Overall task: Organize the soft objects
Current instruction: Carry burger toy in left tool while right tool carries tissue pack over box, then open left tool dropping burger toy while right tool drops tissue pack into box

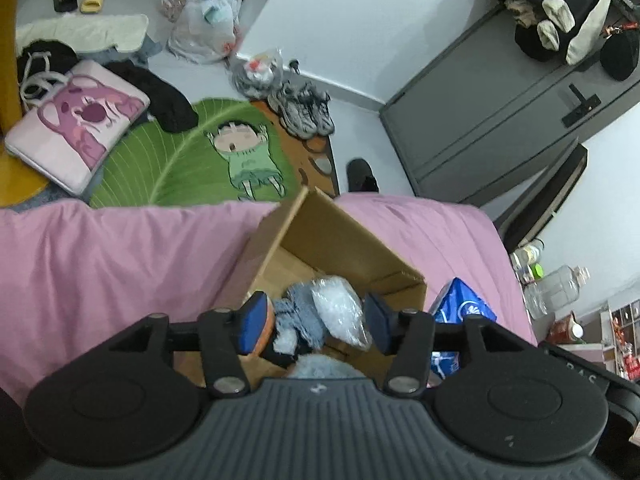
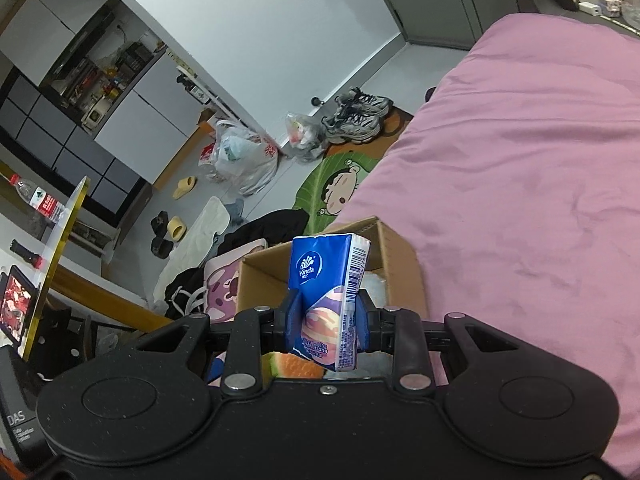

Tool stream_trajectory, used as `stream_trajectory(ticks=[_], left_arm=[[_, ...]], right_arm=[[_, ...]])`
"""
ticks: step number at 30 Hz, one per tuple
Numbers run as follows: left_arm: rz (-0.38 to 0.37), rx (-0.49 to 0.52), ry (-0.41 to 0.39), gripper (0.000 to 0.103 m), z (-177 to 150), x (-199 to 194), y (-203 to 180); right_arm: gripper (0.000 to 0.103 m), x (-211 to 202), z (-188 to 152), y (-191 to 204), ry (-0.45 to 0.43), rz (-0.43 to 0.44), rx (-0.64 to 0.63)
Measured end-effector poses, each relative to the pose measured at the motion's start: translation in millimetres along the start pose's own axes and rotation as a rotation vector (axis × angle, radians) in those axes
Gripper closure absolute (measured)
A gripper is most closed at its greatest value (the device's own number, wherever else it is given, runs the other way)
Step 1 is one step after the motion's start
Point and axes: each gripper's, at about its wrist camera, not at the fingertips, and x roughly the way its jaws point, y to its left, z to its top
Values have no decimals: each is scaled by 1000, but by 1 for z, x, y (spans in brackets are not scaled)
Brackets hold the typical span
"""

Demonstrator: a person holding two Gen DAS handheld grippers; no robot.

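Clenched in my right tool (image 2: 325,316), the tissue pack (image 2: 329,300) hangs just ahead of the cardboard box (image 2: 400,256), not yet dropped in, while my released left tool (image 1: 316,320) hovers over cloths (image 1: 300,312) already inside.

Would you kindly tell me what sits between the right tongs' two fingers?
In the right wrist view, the right tongs are clamped on an upright blue Vinda tissue pack.

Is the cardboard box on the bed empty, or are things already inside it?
Not empty. The cardboard box is open on top, with a blue-grey cloth and a clear plastic bag inside.
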Motion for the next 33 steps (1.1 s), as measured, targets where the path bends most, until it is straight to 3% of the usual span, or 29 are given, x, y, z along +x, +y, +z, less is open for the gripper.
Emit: stream_trajectory(ticks=[12, 14, 18, 27, 29, 32, 33], left_arm=[[49, -32, -32, 49, 7, -2, 9], [56, -34, -39, 49, 7, -3, 9], [73, -50, -45, 48, 9, -3, 13], [116, -43, -52, 48, 9, -3, 13], [120, -29, -48, 48, 8, -4, 9], [141, -3, -43, 42, 6, -7, 2], [152, 12, -47, 35, 5, -8, -1]], right_arm=[[74, 28, 8, 28, 41, 36, -29], [67, 34, 9, 35, 50, 51, -35], [64, 45, 10, 36, 83, 67, -11], [60, 27, 3, 21, 78, 53, 10], [55, 20, 2, 17, 76, 52, 14], [48, 8, 1, 12, 62, 45, 21], [47, 2, 1, 10, 56, 40, 23]])
